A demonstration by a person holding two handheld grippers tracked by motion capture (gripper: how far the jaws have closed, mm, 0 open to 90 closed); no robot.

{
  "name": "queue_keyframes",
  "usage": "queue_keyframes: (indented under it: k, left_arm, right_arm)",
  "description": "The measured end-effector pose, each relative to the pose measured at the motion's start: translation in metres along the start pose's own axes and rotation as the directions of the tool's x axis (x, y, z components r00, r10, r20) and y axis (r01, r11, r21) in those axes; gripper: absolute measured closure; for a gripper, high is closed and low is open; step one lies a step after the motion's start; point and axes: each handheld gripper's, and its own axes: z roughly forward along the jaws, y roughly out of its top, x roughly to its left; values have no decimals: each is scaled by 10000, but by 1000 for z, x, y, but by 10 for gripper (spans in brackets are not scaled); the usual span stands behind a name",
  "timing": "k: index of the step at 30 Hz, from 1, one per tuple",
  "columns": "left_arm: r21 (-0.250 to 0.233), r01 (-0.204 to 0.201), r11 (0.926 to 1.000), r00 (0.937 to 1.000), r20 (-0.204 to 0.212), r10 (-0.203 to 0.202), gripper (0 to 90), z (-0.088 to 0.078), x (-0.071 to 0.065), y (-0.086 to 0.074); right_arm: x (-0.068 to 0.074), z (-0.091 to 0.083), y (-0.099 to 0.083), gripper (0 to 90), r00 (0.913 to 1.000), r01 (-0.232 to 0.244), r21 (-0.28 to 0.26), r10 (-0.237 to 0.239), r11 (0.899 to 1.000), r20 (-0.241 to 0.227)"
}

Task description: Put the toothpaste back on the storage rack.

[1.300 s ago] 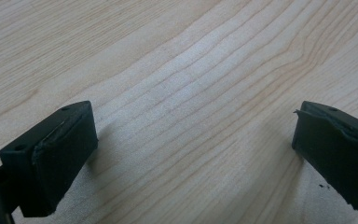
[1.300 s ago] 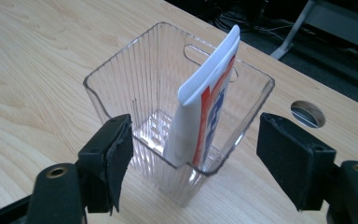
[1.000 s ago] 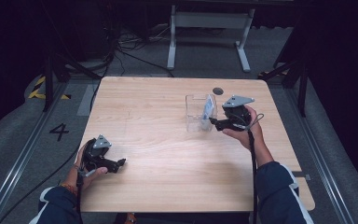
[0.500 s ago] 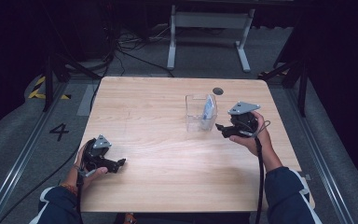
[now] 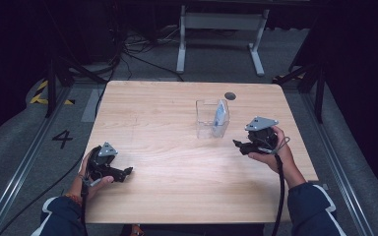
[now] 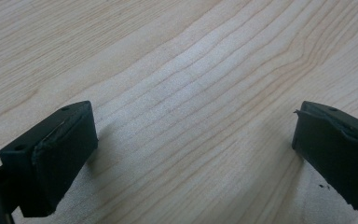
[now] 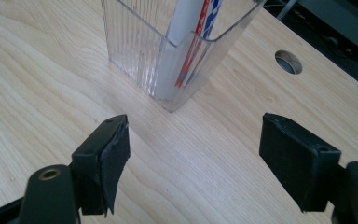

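At the pale wooden table (image 5: 177,123), you held your left gripper (image 6: 193,154) low over bare boards near the front left edge, its jaws spread wide with nothing between them. Your right gripper (image 7: 193,156), jaws likewise parted and empty, pointed at the clear ribbed plastic square container (image 7: 168,51) just ahead. A white tube with red and blue print (image 7: 193,28) stood upright inside it, near a round hole in the tabletop (image 7: 288,61).

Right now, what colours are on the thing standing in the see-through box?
White with red and blue markings on the tube in the clear box, best seen in the right gripper view.
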Motion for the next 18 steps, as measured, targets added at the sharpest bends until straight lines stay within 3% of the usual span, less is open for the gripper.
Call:
queue_keyframes:
  k: [18]
  left_arm:
    - [2, 0, 10000, 10000, 2, 0, 4, 0, 0, 0]
  right_arm:
    - [5, -6, -40, 245, 9997, 214, 457, -219, 9987, 96]
